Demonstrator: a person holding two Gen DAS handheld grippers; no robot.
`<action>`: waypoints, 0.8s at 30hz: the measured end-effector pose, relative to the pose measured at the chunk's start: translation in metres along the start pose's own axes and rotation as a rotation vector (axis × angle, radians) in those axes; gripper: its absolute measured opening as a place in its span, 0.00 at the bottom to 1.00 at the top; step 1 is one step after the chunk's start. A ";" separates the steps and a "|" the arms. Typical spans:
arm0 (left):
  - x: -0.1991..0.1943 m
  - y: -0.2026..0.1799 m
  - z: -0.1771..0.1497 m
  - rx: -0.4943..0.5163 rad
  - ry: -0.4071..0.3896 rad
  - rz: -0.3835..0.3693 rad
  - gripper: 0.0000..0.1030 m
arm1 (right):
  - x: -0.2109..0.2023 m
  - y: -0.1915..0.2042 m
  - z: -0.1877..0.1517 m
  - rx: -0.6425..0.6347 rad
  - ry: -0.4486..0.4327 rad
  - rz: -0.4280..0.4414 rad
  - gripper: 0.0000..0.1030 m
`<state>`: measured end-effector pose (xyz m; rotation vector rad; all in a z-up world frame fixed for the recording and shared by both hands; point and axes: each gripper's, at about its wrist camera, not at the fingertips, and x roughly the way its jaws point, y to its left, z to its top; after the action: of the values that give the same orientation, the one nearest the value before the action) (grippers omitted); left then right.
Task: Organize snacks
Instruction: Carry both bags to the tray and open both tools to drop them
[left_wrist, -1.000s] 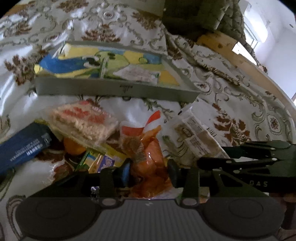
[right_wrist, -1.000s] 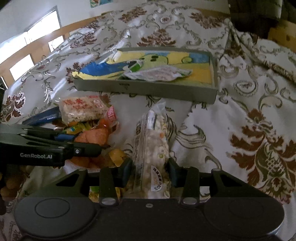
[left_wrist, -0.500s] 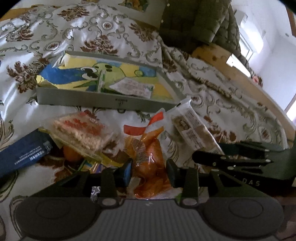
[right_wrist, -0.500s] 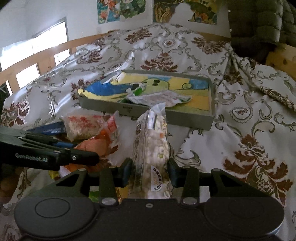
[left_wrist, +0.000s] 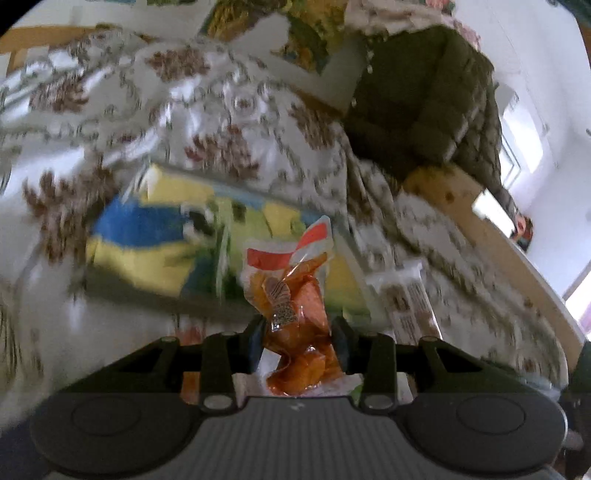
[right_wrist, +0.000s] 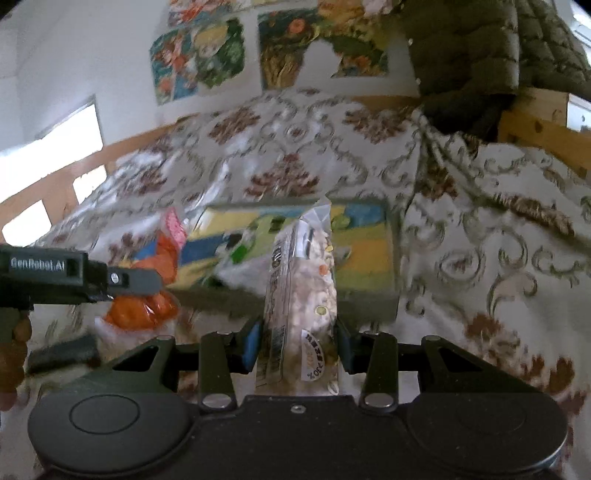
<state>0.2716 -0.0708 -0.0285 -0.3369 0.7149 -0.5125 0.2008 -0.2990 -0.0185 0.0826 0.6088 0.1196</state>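
A bed fills both views, covered by a white bedspread (right_wrist: 480, 206) with brown floral scrollwork. A wooden bed frame (left_wrist: 517, 254) runs down the right of the left wrist view, and a quilted olive jacket (right_wrist: 476, 48) hangs at the upper right of the right wrist view. Colourful posters (right_wrist: 199, 55) are stuck to the white wall at the top centre.

A shallow grey tray (right_wrist: 369, 299) lined with a blue, yellow and green cartoon print sits mid-frame on the bedspread.

The left gripper (left_wrist: 299, 343) is clenched on an orange snack bag (left_wrist: 295, 306) with a red and white top, held upright in front of the tray. The right gripper (right_wrist: 295, 343) is clamped on a clear puffed-grain snack pack (right_wrist: 306, 295), also upright before the tray; its round label seems to read "30%", though blur makes this uncertain. At centre left of the right wrist view, the left gripper's side reads "GenRobot.AI".
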 end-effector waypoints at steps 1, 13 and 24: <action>0.005 0.000 0.009 0.003 -0.017 0.004 0.42 | 0.005 -0.003 0.006 0.013 -0.011 -0.001 0.42; 0.098 0.005 0.072 0.006 -0.051 0.013 0.29 | 0.078 -0.031 0.050 0.135 -0.069 -0.014 0.42; 0.123 0.022 0.057 -0.015 0.002 0.056 0.36 | 0.122 -0.035 0.050 0.133 -0.013 -0.034 0.41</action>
<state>0.3975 -0.1138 -0.0642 -0.3295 0.7279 -0.4548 0.3321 -0.3189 -0.0502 0.2014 0.6048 0.0457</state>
